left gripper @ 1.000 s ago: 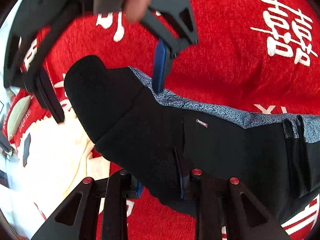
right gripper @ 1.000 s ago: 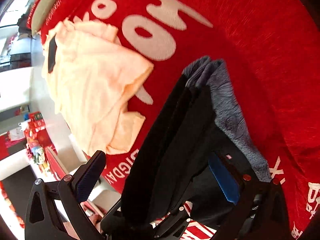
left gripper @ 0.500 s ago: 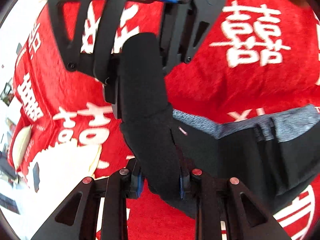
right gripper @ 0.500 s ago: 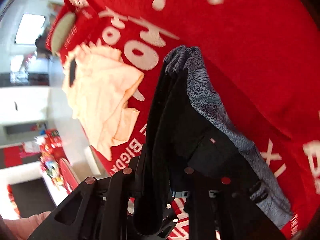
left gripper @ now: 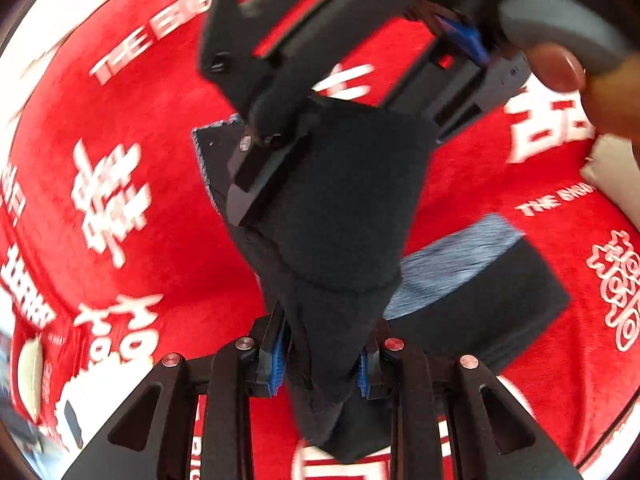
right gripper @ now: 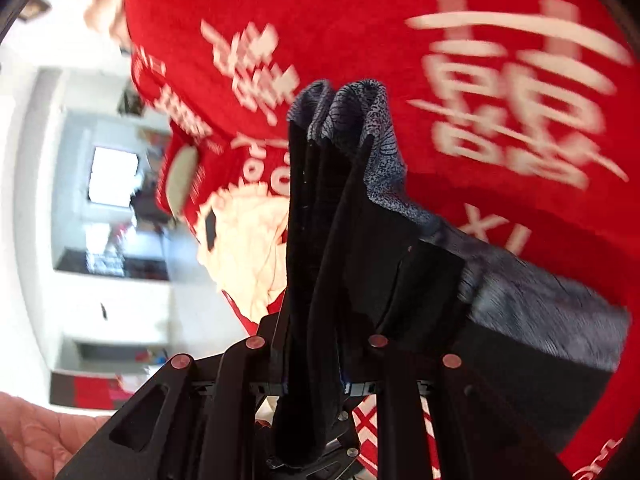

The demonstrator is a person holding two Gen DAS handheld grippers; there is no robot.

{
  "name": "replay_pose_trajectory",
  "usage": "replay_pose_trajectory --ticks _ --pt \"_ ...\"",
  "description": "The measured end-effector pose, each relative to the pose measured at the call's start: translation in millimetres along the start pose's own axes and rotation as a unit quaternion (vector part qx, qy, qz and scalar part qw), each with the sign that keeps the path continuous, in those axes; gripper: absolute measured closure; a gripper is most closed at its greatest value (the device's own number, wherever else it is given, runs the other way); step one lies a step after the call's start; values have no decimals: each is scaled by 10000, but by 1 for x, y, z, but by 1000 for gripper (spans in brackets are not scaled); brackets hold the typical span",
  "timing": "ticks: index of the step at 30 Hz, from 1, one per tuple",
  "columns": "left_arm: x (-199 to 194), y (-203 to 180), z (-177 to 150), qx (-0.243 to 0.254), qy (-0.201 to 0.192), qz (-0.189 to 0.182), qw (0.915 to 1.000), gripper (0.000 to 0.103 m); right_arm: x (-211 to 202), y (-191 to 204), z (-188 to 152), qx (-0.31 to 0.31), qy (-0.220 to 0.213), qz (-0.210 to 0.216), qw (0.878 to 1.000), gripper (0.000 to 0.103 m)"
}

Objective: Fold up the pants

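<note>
Black pants point(left gripper: 340, 216) with a grey speckled lining hung bunched between two grippers above a red cloth point(left gripper: 132, 240) printed with white characters and lettering. The left gripper point(left gripper: 320, 364) was clenched on a thick fold of the dark fabric, its blue pads pressing the cloth from both sides. Directly ahead of it and close above, the right gripper point(left gripper: 256, 152) filled the upper part of the left wrist view, its black frame blocking much of the red cloth beyond; a fingertip point(left gripper: 560, 68) of the person's hand rested on its grey handle at the upper right. In the right wrist view, the right gripper point(right gripper: 314, 384) was clamped on several upright pleats of the pants point(right gripper: 320, 240), having just closed on them. The grey lining point(right gripper: 372, 148) fanned out at the far end of those pleats, and the rest of the garment trailed off to the gripper's right and lay on the red cloth point(right gripper: 400, 20). To the left of the right gripper and beyond the pleats, a pale peach garment point(right gripper: 248, 248) lay crumpled on the red cloth, partly hidden behind the black fabric. Further left, past the edge of the cloth, a white-walled room showed a bright window point(right gripper: 114, 176) and dark shelving, all blurred. A pink quilted fabric point(right gripper: 40, 432) sat at the lower left corner beside the right gripper's frame
</note>
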State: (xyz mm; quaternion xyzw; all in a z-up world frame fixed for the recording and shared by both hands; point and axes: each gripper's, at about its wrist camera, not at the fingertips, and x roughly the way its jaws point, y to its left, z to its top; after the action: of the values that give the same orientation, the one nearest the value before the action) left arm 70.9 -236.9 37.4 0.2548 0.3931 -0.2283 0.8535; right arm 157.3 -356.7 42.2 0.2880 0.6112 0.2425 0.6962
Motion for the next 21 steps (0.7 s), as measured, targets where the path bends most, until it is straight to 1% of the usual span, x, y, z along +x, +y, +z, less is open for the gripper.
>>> replay_pose_trajectory --ticks 2,5,9,12,15,21 --pt "-1 -29 6 269 -9 -123 9996 76 -21 -19 -16 208 -213 87 9995 84" --pt "1 -62 11 595 35 -286 9978 76 -46 -55 -43 559 -499 169 9970 84" --pt "13 -111 7 1036 200 -418 9935 76 -69 -107 -79 959 -770 187 9922 84" --pt "33 -141 -1 1365 434 -402 9889 76 -67 -137 -95 1092 -802 -27 9908 84" --pt "53 -163 -12 1530 691 -380 9851 76 -60 -166 -106 1256 -772 -208 9889 84" --pt "71 -187 -24 1804 766 -160 9805 76 -47 -209 -125 1518 -850 -185 9846 84"
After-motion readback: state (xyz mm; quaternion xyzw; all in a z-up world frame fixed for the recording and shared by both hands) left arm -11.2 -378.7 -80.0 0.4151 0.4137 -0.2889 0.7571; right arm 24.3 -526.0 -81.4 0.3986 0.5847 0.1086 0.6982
